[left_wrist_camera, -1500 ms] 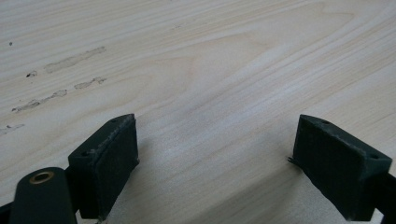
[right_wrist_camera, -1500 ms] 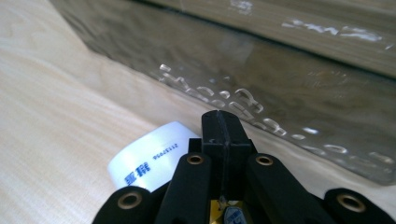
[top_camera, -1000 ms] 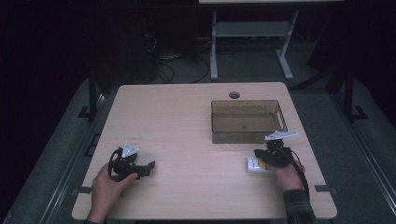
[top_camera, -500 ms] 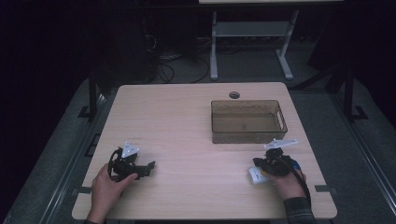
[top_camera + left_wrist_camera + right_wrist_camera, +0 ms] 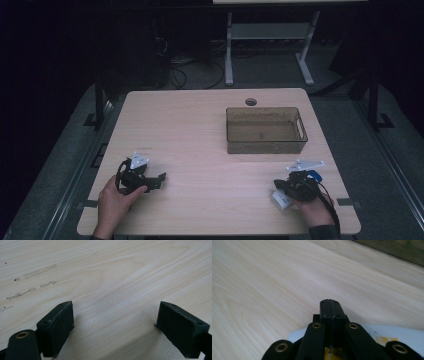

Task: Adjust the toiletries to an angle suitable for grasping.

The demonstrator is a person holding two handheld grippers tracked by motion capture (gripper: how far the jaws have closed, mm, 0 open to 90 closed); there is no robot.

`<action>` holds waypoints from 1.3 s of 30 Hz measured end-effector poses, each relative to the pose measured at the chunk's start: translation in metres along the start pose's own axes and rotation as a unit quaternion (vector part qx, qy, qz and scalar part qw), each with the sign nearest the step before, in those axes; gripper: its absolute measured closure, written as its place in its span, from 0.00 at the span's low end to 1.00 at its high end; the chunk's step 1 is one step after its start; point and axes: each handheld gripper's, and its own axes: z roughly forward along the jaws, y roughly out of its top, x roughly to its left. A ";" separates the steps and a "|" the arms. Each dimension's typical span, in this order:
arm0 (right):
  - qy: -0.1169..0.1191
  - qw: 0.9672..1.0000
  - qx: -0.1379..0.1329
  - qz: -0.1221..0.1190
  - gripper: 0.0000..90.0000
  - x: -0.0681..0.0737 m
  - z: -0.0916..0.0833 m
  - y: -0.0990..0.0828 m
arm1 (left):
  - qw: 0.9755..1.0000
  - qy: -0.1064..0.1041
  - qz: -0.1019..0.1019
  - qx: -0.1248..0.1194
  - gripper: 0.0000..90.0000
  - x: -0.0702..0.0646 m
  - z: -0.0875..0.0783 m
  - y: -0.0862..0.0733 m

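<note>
Near edge of the bench [image 5: 210,150]: two hands, each with a gripper. Left gripper [image 5: 152,181] low on the wood at the near left, held by the left hand [image 5: 116,197]. Jaws spread wide in the left gripper view, nothing but bare wood between the two black pads [image 5: 60,325]. Some faint smudges on the wood a bit farther off.

Right gripper [image 5: 280,185] at the near right, held by the right hand [image 5: 315,210]. Jaws pressed tight together in the right gripper view, pinching nothing. Small white box [image 5: 281,199] flat on the bench, right under this gripper, close to the near right edge. Same box [image 5: 402,336] under the jaws in the right gripper view, with some yellow print on it. Cannot tell if the gripper touches it.

Farther back, on the right half: a see-through brown bin [image 5: 265,145] with handle holes. Well apart from both grippers. Behind it, a small round hole [image 5: 251,102] in the bench top.
</note>
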 end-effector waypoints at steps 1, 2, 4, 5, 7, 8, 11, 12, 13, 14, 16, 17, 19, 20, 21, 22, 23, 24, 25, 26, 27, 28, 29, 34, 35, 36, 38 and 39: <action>0.000 1.000 0.000 0.001 1.00 0.001 -0.001 -0.002 | 1.000 0.000 0.000 0.000 0.14 0.000 0.000 0.000; 0.001 1.000 0.000 0.000 1.00 0.001 -0.003 -0.003 | 1.000 0.000 0.000 0.000 0.14 0.000 0.000 0.000; 0.000 1.000 -0.001 0.003 1.00 0.002 -0.005 -0.007 | 1.000 0.000 0.000 0.000 0.14 0.000 0.000 0.000; 0.000 1.000 -0.001 0.003 1.00 0.002 -0.005 -0.007 | 1.000 0.000 0.000 0.000 0.14 0.000 0.000 0.000; -0.001 1.000 -0.002 0.004 1.00 0.003 -0.009 -0.012 | 1.000 0.000 0.000 0.000 0.14 0.000 0.000 0.000; -0.001 1.000 -0.002 0.004 1.00 0.004 -0.010 -0.013 | 1.000 0.000 0.000 0.000 0.14 0.000 0.000 0.000; -0.003 1.000 -0.003 0.007 1.00 0.004 -0.014 -0.018 | 1.000 0.000 0.000 0.000 0.14 0.000 0.000 0.000; -0.003 1.000 -0.004 0.006 1.00 0.004 -0.014 -0.019 | 1.000 0.000 0.000 0.000 0.14 0.000 0.000 0.000; -0.004 1.000 -0.004 0.007 1.00 0.004 -0.015 -0.020 | 1.000 0.000 0.000 0.000 0.14 0.000 0.000 0.000; -0.003 1.000 -0.004 0.006 1.00 0.004 -0.016 -0.022 | 1.000 0.000 0.000 0.000 0.14 0.000 0.000 0.000; -0.004 1.000 -0.005 0.007 1.00 0.004 -0.017 -0.024 | 1.000 0.000 0.000 0.000 0.14 0.000 0.000 0.000; -0.004 1.000 -0.008 0.005 1.00 0.004 -0.018 -0.024 | 1.000 0.000 0.000 0.000 0.14 0.000 0.000 0.000; -0.006 1.000 -0.015 0.005 1.00 0.003 -0.019 -0.024 | 1.000 0.000 0.000 0.000 0.14 0.000 0.000 0.000; -0.007 1.000 -0.022 0.008 1.00 0.003 -0.021 -0.024 | 1.000 0.000 0.000 0.000 0.14 0.000 0.000 0.000; -0.014 0.999 -0.034 0.008 1.00 0.000 -0.025 -0.023 | 1.000 0.000 0.000 0.000 0.14 0.000 0.000 0.000; -0.017 0.999 -0.039 0.008 1.00 -0.001 -0.026 -0.023 | 1.000 0.000 0.000 0.000 0.14 0.000 0.000 0.000; -0.022 0.999 -0.043 0.009 1.00 -0.003 -0.028 -0.022 | 1.000 0.000 0.000 0.000 0.14 0.000 0.000 0.000; -0.027 0.998 -0.048 0.012 1.00 -0.005 -0.030 -0.022 | 1.000 0.000 0.000 0.000 0.14 0.000 0.000 0.000; -0.033 0.998 -0.056 0.015 1.00 -0.009 -0.033 -0.022 | 1.000 0.000 0.000 0.000 0.14 0.000 0.000 0.000; -0.038 0.997 -0.060 0.019 1.00 -0.013 -0.035 -0.023 | 1.000 0.000 0.000 0.000 0.14 0.000 0.000 0.000; -0.043 0.997 -0.062 0.023 1.00 -0.016 -0.037 -0.023 | 1.000 0.000 0.000 0.000 0.14 0.000 0.000 0.000; -0.052 0.996 -0.065 0.026 1.00 -0.020 -0.039 -0.023 | 1.000 0.000 0.000 0.000 0.14 0.000 0.000 0.000; -0.061 0.995 -0.068 0.031 1.00 -0.025 -0.041 -0.024 | 1.000 0.000 0.000 0.000 0.14 0.000 0.000 0.000; -0.094 0.991 -0.074 0.054 1.00 -0.045 -0.049 -0.028 | 1.000 0.000 0.000 0.000 0.14 0.000 0.000 0.000; -0.109 0.989 -0.075 0.062 1.00 -0.053 -0.052 -0.032 | 1.000 0.000 0.000 0.000 0.14 0.000 0.000 0.000; -0.115 0.988 -0.075 0.066 1.00 -0.057 -0.053 -0.034 | 1.000 0.000 0.000 0.000 0.14 0.000 0.000 0.000; -0.122 0.987 -0.075 0.070 1.00 -0.060 -0.055 -0.035 | 1.000 0.000 0.000 0.000 0.14 0.000 0.000 0.000; -0.133 0.985 -0.072 0.078 1.00 -0.067 -0.057 -0.039 | 1.000 0.000 0.000 0.000 0.14 0.000 0.000 0.000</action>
